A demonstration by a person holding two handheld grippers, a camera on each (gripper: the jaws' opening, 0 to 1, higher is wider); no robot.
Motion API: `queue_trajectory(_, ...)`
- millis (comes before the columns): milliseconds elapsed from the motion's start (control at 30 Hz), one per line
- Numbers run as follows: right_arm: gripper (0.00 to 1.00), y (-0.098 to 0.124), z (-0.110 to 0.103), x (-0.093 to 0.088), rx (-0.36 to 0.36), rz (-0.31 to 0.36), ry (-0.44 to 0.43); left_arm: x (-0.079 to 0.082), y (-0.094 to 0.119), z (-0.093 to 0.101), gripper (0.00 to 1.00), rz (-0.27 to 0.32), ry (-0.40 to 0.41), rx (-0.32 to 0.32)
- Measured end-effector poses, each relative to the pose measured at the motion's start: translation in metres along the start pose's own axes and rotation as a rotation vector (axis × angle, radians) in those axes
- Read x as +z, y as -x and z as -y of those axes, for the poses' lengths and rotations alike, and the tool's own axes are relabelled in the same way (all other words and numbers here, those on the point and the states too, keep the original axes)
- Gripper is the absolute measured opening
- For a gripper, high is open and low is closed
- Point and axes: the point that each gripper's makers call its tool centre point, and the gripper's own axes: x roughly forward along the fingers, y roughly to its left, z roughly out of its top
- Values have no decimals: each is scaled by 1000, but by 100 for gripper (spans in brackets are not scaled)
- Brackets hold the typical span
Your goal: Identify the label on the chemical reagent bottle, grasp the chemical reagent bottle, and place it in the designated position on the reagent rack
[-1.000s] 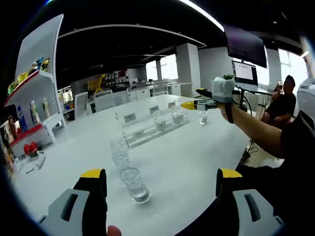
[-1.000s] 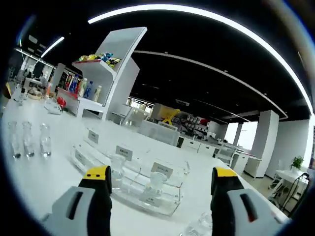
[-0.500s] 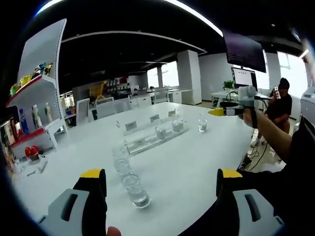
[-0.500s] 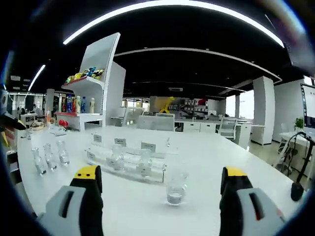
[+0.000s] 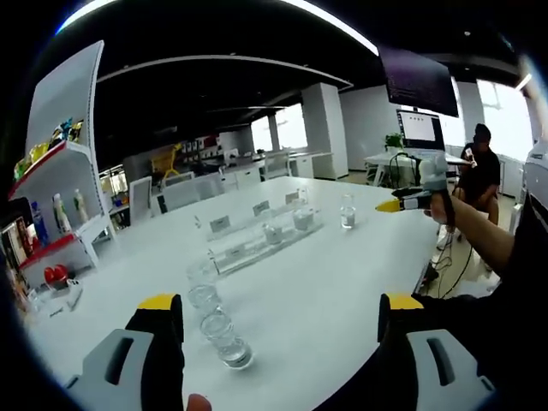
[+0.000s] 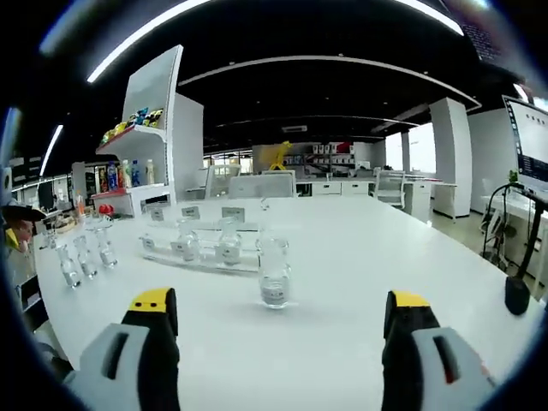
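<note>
The white desk (image 5: 342,282) spreads across the lower half of both views. In the left gripper view a white shelf unit (image 5: 51,171) with coloured bottles and packets stands at the left edge of the frame; it sits at upper left in the right gripper view. The clear reagent rack (image 5: 257,235) lies at the centre of the left gripper view, with small label cards along its back and two bottles standing in it.

The left tool (image 5: 274,321) rises from the bottom of its view with its yellow-tipped jaws wide apart and nothing between them. The right tool (image 6: 278,317) is equally wide and empty in its own view, and it also shows at the right of the left gripper view, held above the desk edge.

A lone reagent bottle (image 6: 274,270) stands on the desk at the centre of the right gripper view, just right of the rack. Three more bottles (image 5: 214,312) stand in a row at lower centre-left of the left gripper view.
</note>
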Motion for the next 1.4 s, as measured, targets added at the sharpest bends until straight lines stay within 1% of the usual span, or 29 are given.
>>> queue_trajectory(100, 96, 2, -7, -4, 13, -13, 20, 3, -1, -1, 94, 16, 8, 12)
queue_trajectory(200, 92, 7, -8, -9, 16, -11, 40, 0, -3, 5, 94, 10, 10, -2)
queue_trajectory(267, 92, 7, -1, -12, -1, 4, 41, -3, -8, 9, 94, -3, 6, -13)
queue_trajectory(367, 91, 5, 7, -18, -9, -6, -1, -7, -13, 12, 94, -21, -1, -26)
queue_trajectory(400, 91, 5, 6, -18, -8, -6, -1, -7, -12, 12, 94, -19, 0, -27)
queue_trajectory(567, 91, 5, 10, -13, -21, 18, 18, 4, -11, 13, 94, 33, 79, -66)
queue_trajectory(633, 91, 4, 10, -13, -18, 22, 3, 4, -11, 10, 94, 35, 79, -56)
queue_trajectory(700, 90, 3, 10, -14, -18, 19, -1, 2, -12, 4, 94, 28, 70, -33)
queue_trajectory(833, 86, 0, 7, -25, -13, -21, 36, -2, -13, -4, 94, 19, 65, 2)
queue_trajectory(900, 86, -1, 7, -28, -12, -28, 36, -6, -13, -5, 94, 18, 57, 19)
queue_trajectory(967, 86, -2, 5, -30, -6, -33, 33, -9, -14, -6, 94, 7, 64, 18)
queue_trajectory(1067, 84, -5, 2, -29, -3, -32, 41, -11, -14, -5, 95, 5, 66, 17)
queue_trajectory(1133, 81, -5, 3, -27, -20, -9, 51, -11, -14, -6, 95, 1, 66, 20)
queue_trajectory(1267, 81, -9, -1, -28, -8, -17, 46, -8, -12, -7, 95, 4, 63, 20)
queue_trajectory(1300, 81, -10, -1, -27, -8, -22, 46, -5, -10, -10, 95, 12, 63, 31)
queue_trajectory(1400, 81, -11, -1, -23, -12, -9, 61, -4, -9, -13, 94, 19, 58, 39)
